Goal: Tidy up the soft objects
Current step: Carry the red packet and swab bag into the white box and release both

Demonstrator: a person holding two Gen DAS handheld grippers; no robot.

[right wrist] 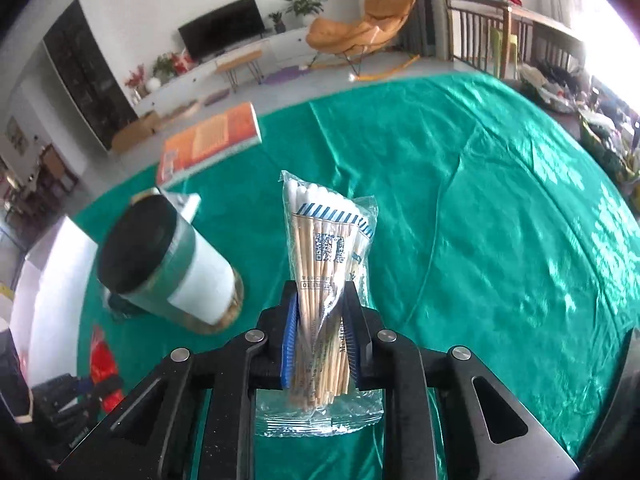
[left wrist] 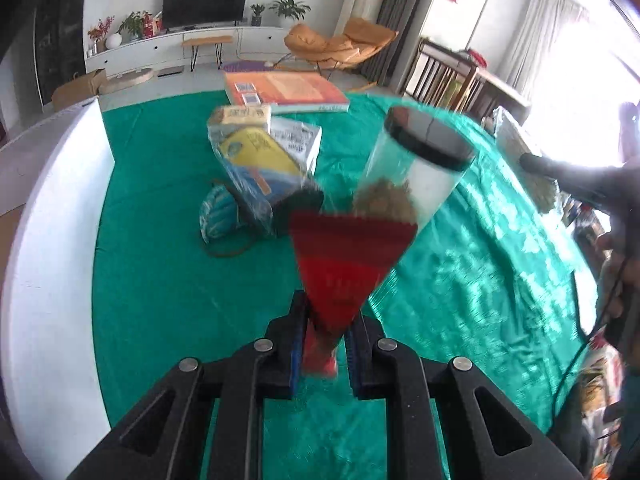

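My left gripper [left wrist: 325, 320] is shut on a red plastic packet [left wrist: 344, 264] and holds it above the green tablecloth [left wrist: 168, 264]. My right gripper [right wrist: 322, 312] is shut on a clear bag of cotton swabs [right wrist: 328, 240] with wooden sticks, held upright above the cloth. The red packet and left gripper also show at the lower left of the right wrist view [right wrist: 103, 368].
A clear jar with a black lid [left wrist: 416, 168] [right wrist: 168, 260] stands on the cloth. A tissue pack [left wrist: 256, 168], blue-white yarn [left wrist: 218, 212], a box and an orange book [left wrist: 286, 88] [right wrist: 210, 142] lie further back. A white board [left wrist: 52, 216] borders the left.
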